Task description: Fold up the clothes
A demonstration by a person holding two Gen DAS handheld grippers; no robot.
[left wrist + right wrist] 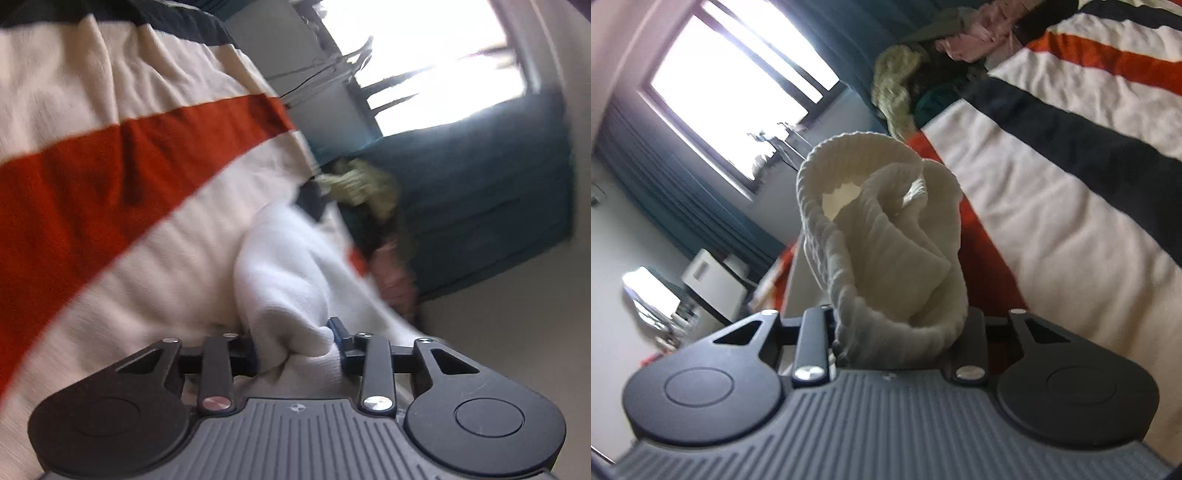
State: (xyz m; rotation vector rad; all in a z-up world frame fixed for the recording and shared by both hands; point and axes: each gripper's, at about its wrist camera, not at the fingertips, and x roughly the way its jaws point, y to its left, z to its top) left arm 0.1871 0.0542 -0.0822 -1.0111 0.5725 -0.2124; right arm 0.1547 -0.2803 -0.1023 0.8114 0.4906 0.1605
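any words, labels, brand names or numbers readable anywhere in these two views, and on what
None can be read.
The left gripper body bears only a small round emblem, no letters.
The right gripper has a similar mark, too blurred to read.
The white sock, the striped blanket and the white appliance show no legible text.

A striped bedspread [1071,177] covers the bed, with a heap of clothes [923,74] on it.

Left gripper [297,341], right gripper [901,332]: black linkages, silver screws, grey ribbed bodies.
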